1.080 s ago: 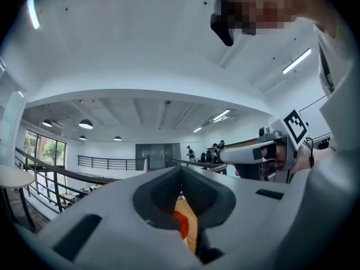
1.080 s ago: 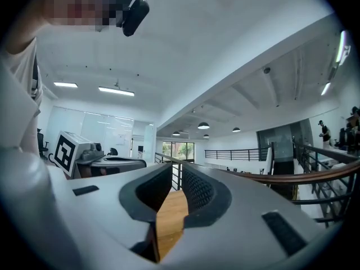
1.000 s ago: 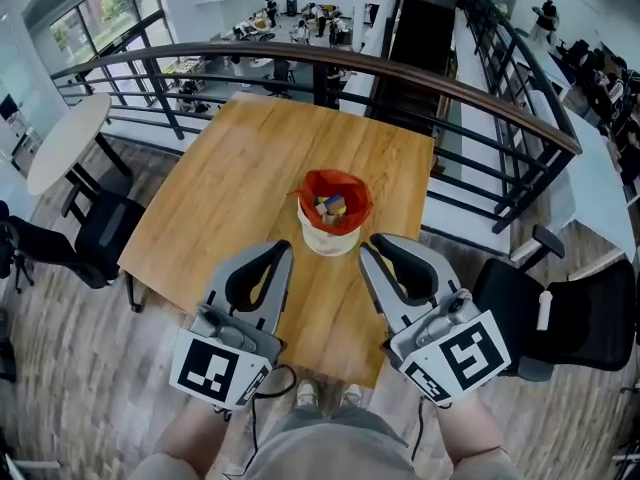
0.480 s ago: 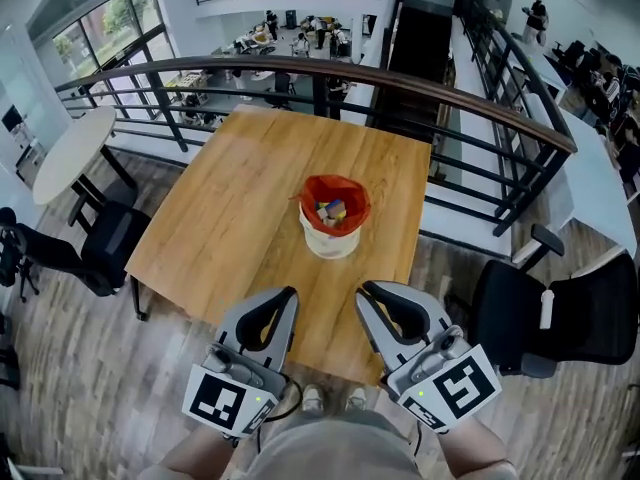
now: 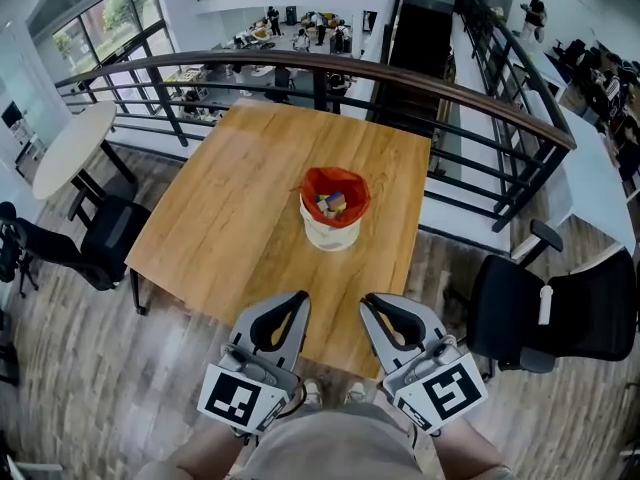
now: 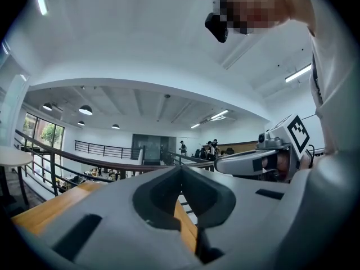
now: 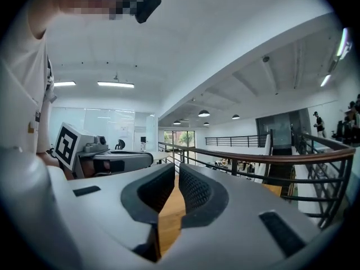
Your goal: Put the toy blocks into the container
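Observation:
A white container with a red liner [image 5: 333,230] stands on the wooden table [image 5: 240,188], right of its middle. Several coloured toy blocks [image 5: 330,204] lie inside it. Both grippers hover side by side over the table's near edge, well short of the container. My left gripper [image 5: 300,296] is shut and empty; its tips meet in the left gripper view [image 6: 181,169]. My right gripper [image 5: 368,300] has just been closing with nothing between its jaws, and its tips stand together in the right gripper view [image 7: 176,166].
A dark railing [image 5: 400,73] curves behind the table, with a drop to a lower floor beyond. Black chairs stand at the left [image 5: 105,238] and right [image 5: 560,318]. A round white table [image 5: 70,143] is far left. The person's legs are below the near edge.
Both grippers have drawn back from the container toward the person and now sit at the table's near edge. The container and blocks have not moved.

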{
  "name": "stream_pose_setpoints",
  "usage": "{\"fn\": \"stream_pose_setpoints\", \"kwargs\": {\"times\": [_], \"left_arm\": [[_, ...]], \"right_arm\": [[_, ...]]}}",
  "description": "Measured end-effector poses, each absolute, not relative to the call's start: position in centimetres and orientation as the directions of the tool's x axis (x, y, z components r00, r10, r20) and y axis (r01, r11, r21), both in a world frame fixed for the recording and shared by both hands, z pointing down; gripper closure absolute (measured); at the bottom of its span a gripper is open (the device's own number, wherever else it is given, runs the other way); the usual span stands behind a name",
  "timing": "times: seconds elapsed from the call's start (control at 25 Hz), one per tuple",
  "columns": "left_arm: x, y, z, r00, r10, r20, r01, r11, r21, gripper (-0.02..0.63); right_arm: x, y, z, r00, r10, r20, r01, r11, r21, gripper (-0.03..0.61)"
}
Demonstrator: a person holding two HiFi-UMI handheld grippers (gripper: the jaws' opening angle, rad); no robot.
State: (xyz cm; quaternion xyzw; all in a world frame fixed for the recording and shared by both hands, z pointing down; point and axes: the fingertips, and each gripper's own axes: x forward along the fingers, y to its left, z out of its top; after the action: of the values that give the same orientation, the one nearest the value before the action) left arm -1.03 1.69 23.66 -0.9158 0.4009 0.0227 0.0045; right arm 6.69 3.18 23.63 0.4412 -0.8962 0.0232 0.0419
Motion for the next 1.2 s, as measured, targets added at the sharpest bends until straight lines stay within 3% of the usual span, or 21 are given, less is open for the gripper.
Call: {"fn": "stream_pose_setpoints", "kwargs": {"times": [1.2], "left_arm": [[0.2,2.6,23.5,0.706,-0.708,-0.029,-0.708,-0.706,0.004,0.603]], "right_arm": [[6.4,4.3,22.9,-0.626,-0.774,0.095,-0.776,0.630,0.021,0.552]]}}
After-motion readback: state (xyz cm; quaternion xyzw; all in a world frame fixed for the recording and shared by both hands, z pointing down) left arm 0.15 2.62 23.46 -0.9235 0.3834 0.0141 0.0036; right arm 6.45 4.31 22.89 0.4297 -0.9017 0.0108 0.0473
